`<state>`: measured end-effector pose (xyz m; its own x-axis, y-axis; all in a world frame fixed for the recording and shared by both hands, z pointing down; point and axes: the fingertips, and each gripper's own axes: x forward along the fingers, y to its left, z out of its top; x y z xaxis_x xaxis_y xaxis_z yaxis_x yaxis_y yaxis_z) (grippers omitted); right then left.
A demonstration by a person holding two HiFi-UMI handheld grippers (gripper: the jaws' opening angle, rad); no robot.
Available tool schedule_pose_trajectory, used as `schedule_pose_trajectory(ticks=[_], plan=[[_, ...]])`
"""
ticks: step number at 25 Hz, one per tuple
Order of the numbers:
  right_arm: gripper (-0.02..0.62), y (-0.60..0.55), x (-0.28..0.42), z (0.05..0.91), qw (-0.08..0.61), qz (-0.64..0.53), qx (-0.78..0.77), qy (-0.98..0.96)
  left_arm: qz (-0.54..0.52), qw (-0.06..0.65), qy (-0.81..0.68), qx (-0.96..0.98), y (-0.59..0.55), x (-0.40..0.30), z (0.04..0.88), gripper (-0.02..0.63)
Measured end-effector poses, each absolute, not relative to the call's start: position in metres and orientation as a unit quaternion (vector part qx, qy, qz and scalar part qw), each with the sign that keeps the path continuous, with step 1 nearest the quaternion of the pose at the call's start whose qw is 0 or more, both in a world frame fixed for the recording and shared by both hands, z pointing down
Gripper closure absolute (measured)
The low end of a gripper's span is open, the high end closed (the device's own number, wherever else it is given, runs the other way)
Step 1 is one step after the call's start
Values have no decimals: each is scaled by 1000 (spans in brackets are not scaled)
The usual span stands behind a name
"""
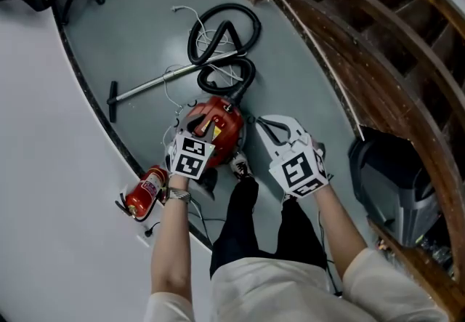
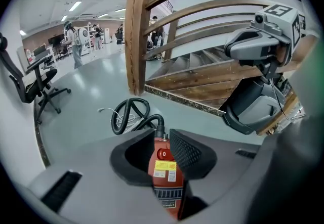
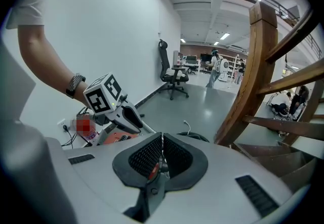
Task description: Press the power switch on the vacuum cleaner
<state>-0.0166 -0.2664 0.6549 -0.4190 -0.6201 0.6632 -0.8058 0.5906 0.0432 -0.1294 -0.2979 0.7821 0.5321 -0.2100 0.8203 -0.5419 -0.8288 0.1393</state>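
The vacuum cleaner point(image 1: 218, 124), a small red canister, lies on the grey floor point(image 1: 145, 30) close to the foot of a white wall point(image 1: 43, 168), right in front of the person's legs, with its black hose point(image 2: 117, 119) coiled on the floor beyond it and a metal wand point(image 1: 156, 84) stretched out to the left. In the head view the left gripper point(image 2: 162, 136) hangs directly over the near end of the canister, its marker cube point(image 1: 190, 155) overlapping the red body. In the left gripper view its jaws stand clearly apart and grip nothing; the red body shows in the gap between them, and the round red power switch point(image 2: 163, 154), marked with a "0", sits in the middle of that gap with a yellow and white label just below it. From these views it cannot be told whether the pads touch the casing. The right gripper point(image 3: 162, 139) is held off to the right of the vacuum cleaner, beside it rather than above it. Its ribbed pads are drawn together to a thin slit with nothing between them, and only a sliver of red shows through the slit. A red fire extinguisher point(image 1: 145, 195) lies against the wall to the left of the left wrist, and a wooden staircase point(image 1: 363, 59) rises along the right side.
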Motion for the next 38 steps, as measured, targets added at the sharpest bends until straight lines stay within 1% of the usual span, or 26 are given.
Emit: schedule_pose_trajectory(ticks=[4,10,18,27,38], plan=[[565,-267,-19,671,324,151,426,-831,443,200,-190,853,-292,-124,810,495],[565,-275,-25,689,325,155,425,-830,454,206,-169,850,-290,-120,845,486],[565,-268,-35,713,323,173,406,-837,483,209,-178,831,-292,-130,882,483],[565,-267,-34,724,304,209,412,-833,484,214,-172,830,-287,-127,899,479],[565,-269,-37,727,308,200,406,-837,522,192,-172,813,-282,-128,916,480]])
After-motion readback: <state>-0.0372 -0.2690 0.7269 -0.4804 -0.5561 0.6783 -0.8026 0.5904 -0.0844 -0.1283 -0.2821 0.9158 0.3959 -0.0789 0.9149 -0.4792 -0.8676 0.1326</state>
